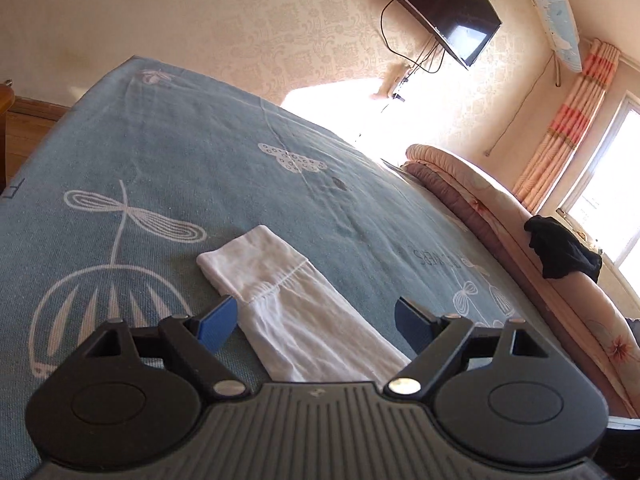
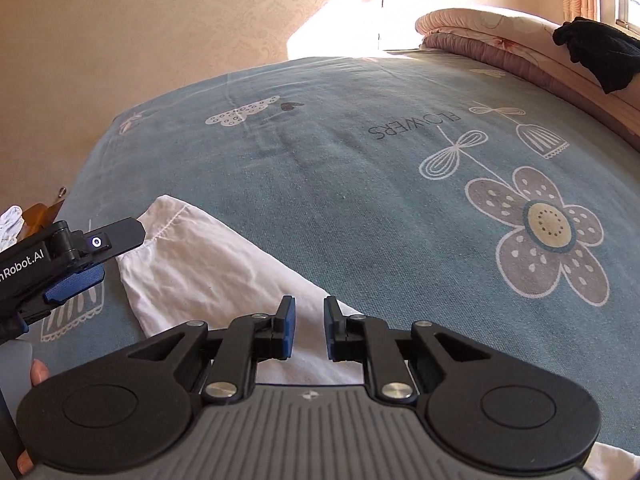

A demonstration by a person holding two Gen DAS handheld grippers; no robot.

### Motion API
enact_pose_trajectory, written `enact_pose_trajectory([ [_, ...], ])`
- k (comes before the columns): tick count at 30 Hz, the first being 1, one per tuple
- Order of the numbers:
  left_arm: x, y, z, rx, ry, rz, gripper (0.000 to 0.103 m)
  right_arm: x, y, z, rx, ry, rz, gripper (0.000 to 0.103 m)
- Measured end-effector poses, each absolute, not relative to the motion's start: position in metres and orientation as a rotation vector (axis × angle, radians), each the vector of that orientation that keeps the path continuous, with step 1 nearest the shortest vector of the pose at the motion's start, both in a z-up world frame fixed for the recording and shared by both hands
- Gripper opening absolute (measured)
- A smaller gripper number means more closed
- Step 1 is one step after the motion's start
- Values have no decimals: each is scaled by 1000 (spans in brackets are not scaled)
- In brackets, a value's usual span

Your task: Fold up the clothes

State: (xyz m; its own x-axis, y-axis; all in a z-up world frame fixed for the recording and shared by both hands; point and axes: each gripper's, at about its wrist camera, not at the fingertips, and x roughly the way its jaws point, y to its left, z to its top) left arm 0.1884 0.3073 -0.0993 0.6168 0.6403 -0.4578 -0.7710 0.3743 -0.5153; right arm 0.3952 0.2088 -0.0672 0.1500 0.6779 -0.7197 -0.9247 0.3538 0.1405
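White garment [image 1: 280, 280] lies folded into a long, creased strip on the bed [image 1: 160, 160]. My left claw [image 1: 316, 320] gapes wide. My right claw [image 2: 310, 328] is nearly together, clamping nothing.

Black tongs [image 1: 316, 322], blue pads [image 1: 218, 322]

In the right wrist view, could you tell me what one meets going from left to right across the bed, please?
Left gripper at the left edge → white garment → right gripper, jaws slightly apart over the cloth → large flower print on the blue bedsheet → black cloth on the folded quilt, far right.
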Motion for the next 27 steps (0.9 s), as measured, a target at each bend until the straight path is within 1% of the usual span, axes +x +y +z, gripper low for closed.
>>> enact_pose_trajectory([
  [2, 186, 310, -100, -776, 186, 912, 86, 386, 216, -77, -401, 847, 1235, 19],
  [3, 185, 312, -100, -780, 184, 912, 86, 380, 216, -81, -414, 858, 1252, 22],
  [4, 185, 313, -100, -784, 184, 912, 86, 374, 215, -81, -425, 848, 1274, 31],
  [5, 184, 314, -100, -788, 184, 912, 86, 369, 214, -79, -439, 849, 1298, 39],
  [7, 182, 315, -101, -802, 183, 912, 86, 366, 215, -71, -470, 845, 1329, 39],
  [12, 180, 314, -101, -804, 172, 919, 86, 390, 215, -51, -404, 718, 1204, 39],
  [16, 181, 314, -102, -810, 186, 912, 86, 408, 219, -64, -467, 711, 1098, 38],
  [20, 181, 313, -102, -808, 184, 911, 86, 401, 215, -82, -569, 670, 1099, 38],
  [25, 184, 312, -103, -802, 201, 905, 86, 390, 215, -83, -639, 628, 1112, 38],
  [27, 185, 313, -103, -802, 207, 905, 86, 390, 217, -82, -644, 642, 1115, 37],
])
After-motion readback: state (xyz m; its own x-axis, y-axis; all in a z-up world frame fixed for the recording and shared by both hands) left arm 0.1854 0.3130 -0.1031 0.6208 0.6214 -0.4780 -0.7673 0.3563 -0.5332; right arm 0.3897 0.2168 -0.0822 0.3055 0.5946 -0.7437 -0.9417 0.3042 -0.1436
